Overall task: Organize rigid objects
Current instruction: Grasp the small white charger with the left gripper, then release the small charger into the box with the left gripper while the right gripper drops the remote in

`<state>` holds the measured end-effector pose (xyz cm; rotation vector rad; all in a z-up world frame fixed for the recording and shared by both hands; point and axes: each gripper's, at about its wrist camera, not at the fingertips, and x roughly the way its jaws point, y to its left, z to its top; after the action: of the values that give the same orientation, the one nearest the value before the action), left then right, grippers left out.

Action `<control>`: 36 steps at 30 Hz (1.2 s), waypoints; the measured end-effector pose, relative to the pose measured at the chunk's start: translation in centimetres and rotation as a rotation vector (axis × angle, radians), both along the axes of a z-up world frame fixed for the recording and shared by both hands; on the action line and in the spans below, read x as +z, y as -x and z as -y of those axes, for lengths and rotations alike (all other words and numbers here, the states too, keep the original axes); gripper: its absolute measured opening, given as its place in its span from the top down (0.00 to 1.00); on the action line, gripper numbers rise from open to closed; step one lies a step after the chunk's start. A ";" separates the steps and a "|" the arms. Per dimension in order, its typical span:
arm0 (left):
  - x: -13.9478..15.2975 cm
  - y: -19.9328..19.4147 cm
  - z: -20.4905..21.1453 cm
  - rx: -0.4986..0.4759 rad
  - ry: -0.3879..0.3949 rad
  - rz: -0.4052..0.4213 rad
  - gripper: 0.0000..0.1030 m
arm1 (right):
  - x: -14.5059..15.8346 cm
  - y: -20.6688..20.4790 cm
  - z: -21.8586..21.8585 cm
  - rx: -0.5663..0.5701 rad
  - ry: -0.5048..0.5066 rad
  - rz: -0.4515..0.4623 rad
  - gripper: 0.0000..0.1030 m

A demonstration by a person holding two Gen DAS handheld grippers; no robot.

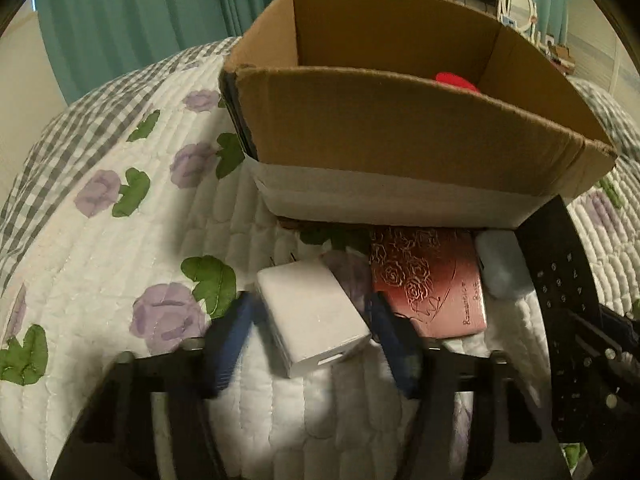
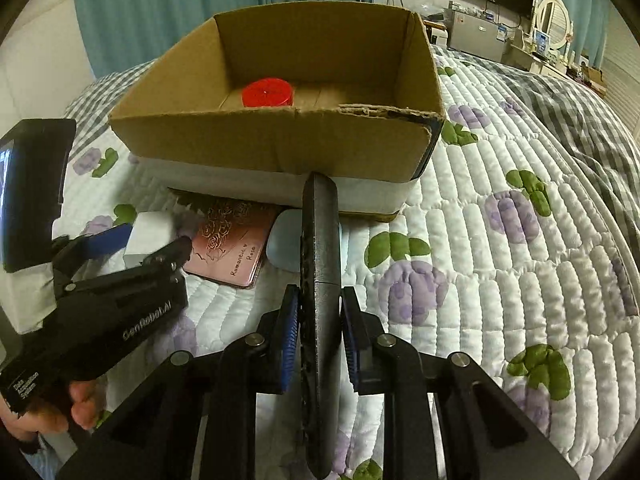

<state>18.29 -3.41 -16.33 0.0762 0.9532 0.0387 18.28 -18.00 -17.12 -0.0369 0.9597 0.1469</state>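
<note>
Quilted white bedspread [image 2: 500, 264] with purple roses carries everything. At the far side of it sits the open cardboard box [image 2: 280, 140], holding only a red-lidded jar [image 2: 267, 93] at its far left. Along the box's near wall lie the loose items: a pink rose-embossed case [image 1: 430, 284], a white plug-in charger [image 1: 312, 314], and a small pale blue object [image 1: 502, 266] whose kind I cannot tell.

The right gripper [image 2: 319, 336] is clamped on a black remote control [image 2: 320, 280] held on edge, its tip pointing at the box. The left gripper [image 1: 310, 334] is spread wide with the charger between its blue pads [image 1: 230, 344], neither pad clearly touching.

Judging by this, packing is in its early part: the remote needs lifting over the near wall and releasing inside, while the left jaws need to close on the charger.
</note>
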 end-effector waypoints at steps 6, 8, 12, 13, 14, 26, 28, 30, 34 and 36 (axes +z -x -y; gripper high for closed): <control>1.1 1.4 -0.1 -0.003 0.017 0.010 0.53 | 0.3 0.5 -0.4 0.014 0.001 0.013 0.81; 2.3 2.4 -0.1 -0.016 0.039 0.027 0.56 | 1.0 1.2 -0.6 0.025 0.006 0.028 0.81; 4.5 4.3 0.0 -0.036 0.065 0.052 0.58 | 3.1 2.3 -1.1 0.048 0.026 0.078 0.81; 5.0 4.9 -0.1 -0.039 0.072 0.057 0.58 | 3.6 2.6 -1.2 0.052 0.025 0.086 0.81; 5.7 5.5 -0.1 -0.041 0.072 0.064 0.59 | 4.3 2.9 -1.2 0.058 0.025 0.097 0.81; 13.1 8.3 0.1 -0.093 0.127 0.183 0.59 | 12.9 4.1 -0.6 0.105 0.009 0.178 0.81; 14.5 8.1 0.3 -0.106 0.128 0.211 0.59 | 14.4 3.7 -0.4 0.115 0.011 0.192 0.81; 15.9 7.9 0.5 -0.119 0.122 0.240 0.59 | 15.9 3.0 -0.1 0.118 0.018 0.212 0.81; 18.4 6.4 0.9 -0.139 0.115 0.293 0.59 | 18.0 0.7 0.3 0.123 0.025 0.237 0.81; 19.3 5.2 1.2 -0.144 0.105 0.318 0.59 | 18.8 -1.1 0.6 0.121 0.018 0.239 0.81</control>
<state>13.09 -4.58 2.94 0.0401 0.6287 -0.1284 19.37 -18.62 1.65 -0.1263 0.7207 0.2401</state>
